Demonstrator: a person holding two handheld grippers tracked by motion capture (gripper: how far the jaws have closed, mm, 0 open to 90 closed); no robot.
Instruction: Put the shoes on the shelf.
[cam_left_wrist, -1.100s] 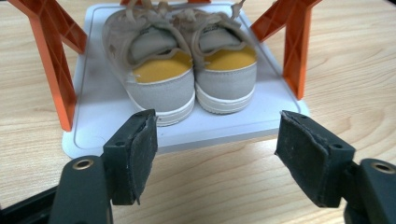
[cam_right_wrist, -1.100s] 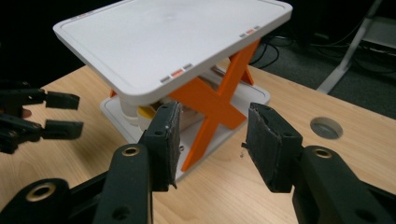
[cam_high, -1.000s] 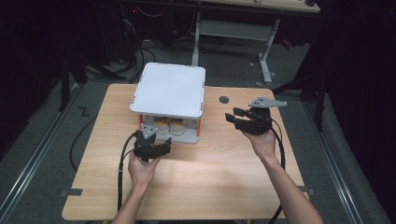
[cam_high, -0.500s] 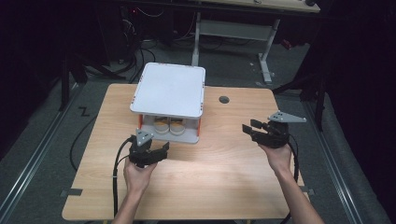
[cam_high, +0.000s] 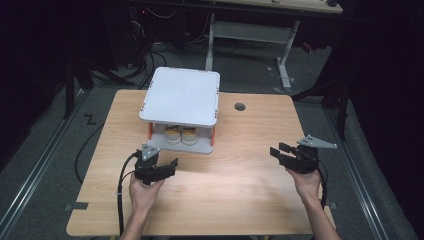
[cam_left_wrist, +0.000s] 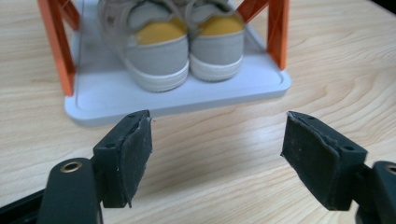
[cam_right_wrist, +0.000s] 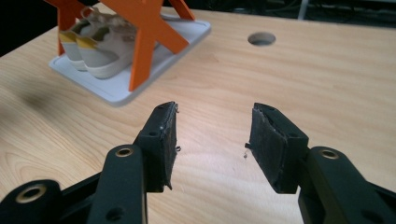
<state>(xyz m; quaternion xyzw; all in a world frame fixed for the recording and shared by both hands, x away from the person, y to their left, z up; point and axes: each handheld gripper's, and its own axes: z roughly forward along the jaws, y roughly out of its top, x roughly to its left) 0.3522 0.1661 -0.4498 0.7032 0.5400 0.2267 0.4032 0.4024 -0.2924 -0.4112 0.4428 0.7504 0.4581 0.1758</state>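
Shoes (cam_left_wrist: 184, 44) are the main thing here: a pair of small grey sneakers with yellow heel patches, parked side by side on the bottom tray (cam_left_wrist: 177, 95) of a little two-level shoe rack (cam_high: 181, 95) with orange legs (cam_left_wrist: 56, 42) and a white top shelf. The heels face the person, and the pair sits roughly centred between the legs. The rack stands toward the far middle of a light wooden table (cam_high: 235, 200), with a round cable hole (cam_high: 240, 106) in the tabletop just off to its right.

The left gripper (cam_high: 162, 167) is held just in front of the rack's near edge, not touching it, jaws spread wide with nothing between them; in the left gripper view the black pads (cam_left_wrist: 135, 156) frame bare wood just short of the tray. The right gripper (cam_high: 282, 152) hangs well away near the right edge of the table, angled toward the rack, jaws also apart and empty. Both hands come in from the near edge, with a black cable (cam_high: 120, 200) trailing back from the left one.
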